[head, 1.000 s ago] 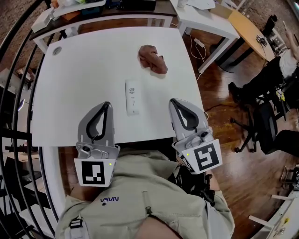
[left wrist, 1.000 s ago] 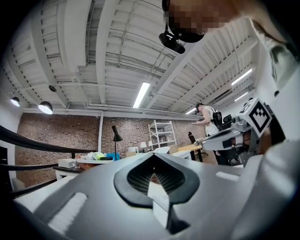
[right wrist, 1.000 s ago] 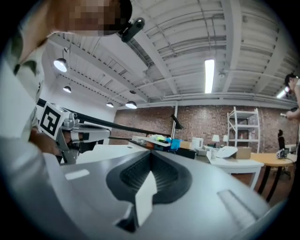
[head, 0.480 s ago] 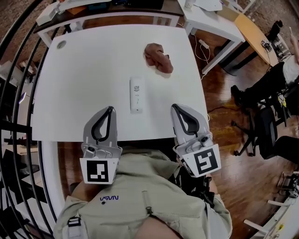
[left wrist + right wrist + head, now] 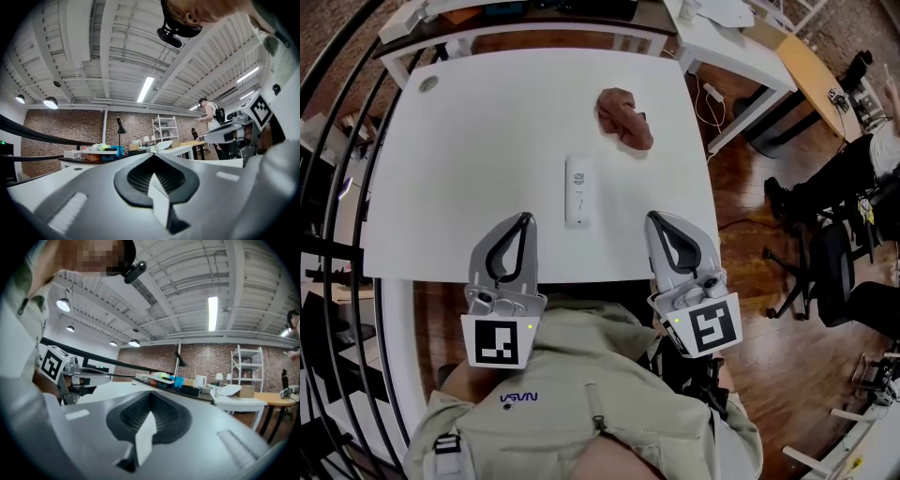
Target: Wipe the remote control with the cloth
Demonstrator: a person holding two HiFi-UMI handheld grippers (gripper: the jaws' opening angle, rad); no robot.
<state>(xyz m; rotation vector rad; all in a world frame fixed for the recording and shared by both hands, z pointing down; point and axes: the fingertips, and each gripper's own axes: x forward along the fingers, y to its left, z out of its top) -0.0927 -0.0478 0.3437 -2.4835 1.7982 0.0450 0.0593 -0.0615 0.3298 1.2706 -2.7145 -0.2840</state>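
judging by the layout, the step in hand is fetching the cloth. the right tongs (image 5: 655, 219), at the near edge of the white counter (image 5: 478, 141), should open first, pass to the right of the remote control (image 5: 577, 190) lying mid-counter, then pinch the crumpled brown cloth (image 5: 625, 116) at the far right by a raised fold. the right tongs and left tongs (image 5: 522, 219) are both fully closed, holding nothing.

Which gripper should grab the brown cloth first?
Probably the right gripper. The cloth lies beyond and to the right of the remote control, on that gripper's side. The left gripper would have to reach across the remote control. Both are shut and empty.
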